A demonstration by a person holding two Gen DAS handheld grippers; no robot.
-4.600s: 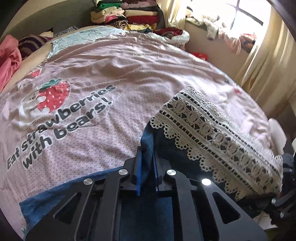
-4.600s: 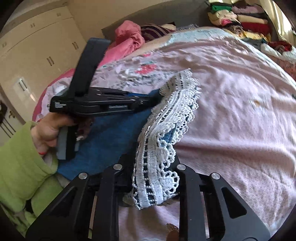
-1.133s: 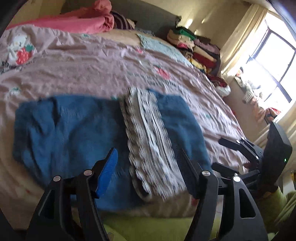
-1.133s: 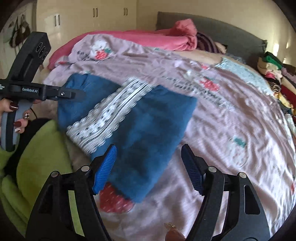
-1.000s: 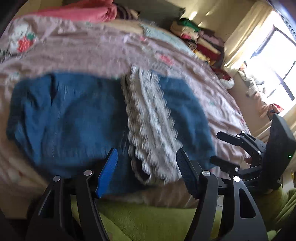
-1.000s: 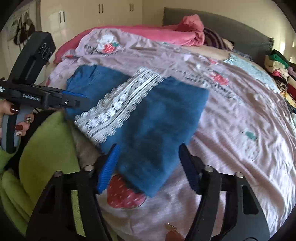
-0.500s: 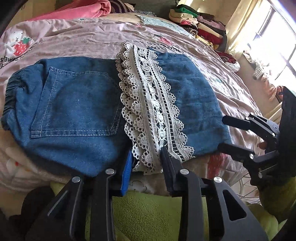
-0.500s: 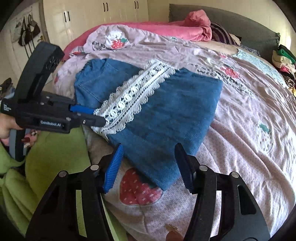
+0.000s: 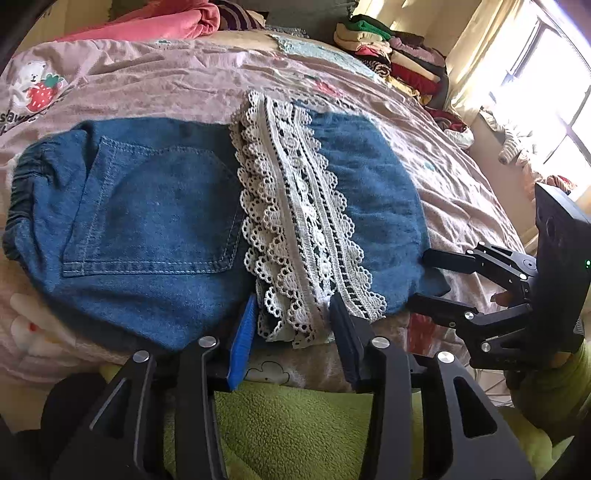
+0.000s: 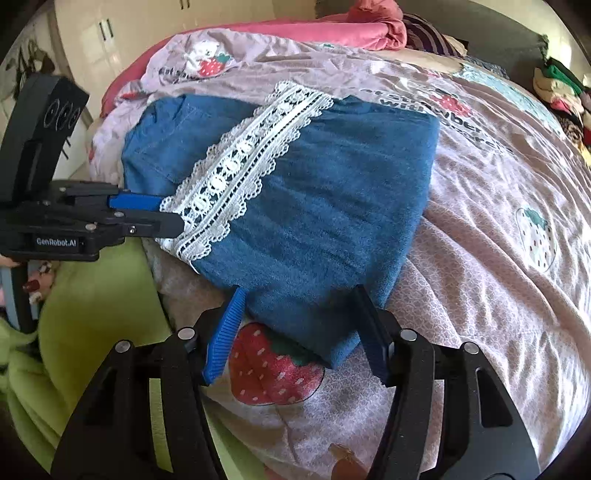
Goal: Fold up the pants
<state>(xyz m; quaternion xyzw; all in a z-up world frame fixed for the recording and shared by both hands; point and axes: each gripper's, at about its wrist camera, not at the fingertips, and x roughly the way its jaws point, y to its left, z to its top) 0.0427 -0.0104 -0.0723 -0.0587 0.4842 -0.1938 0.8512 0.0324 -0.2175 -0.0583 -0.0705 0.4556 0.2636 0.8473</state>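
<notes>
Blue denim pants [image 9: 147, 221] lie folded on the pink bedspread [image 9: 166, 77], with a white lace hem band [image 9: 295, 221] across the top. My left gripper [image 9: 293, 325] is open, its jaws on either side of the lace band's near end. My right gripper [image 10: 299, 325] is open, its jaws on either side of the near folded corner of the pants [image 10: 332, 206]. The right gripper also shows in the left wrist view [image 9: 424, 277], and the left gripper in the right wrist view [image 10: 170, 214] beside the lace [image 10: 251, 155].
Stacks of folded clothes [image 9: 391, 48] sit at the far end of the bed. A pink blanket [image 9: 155, 22] lies at the headboard. A green fleece garment [image 9: 295, 424] is at the near bed edge. Cupboards [image 10: 110, 33] stand left; a curtained window [image 9: 535, 74] is right.
Both grippers let go of the pants, which now lie folded on the bed. In the last half second both moved closer to the pants' near edge; the left jaws closed partway around the lace.
</notes>
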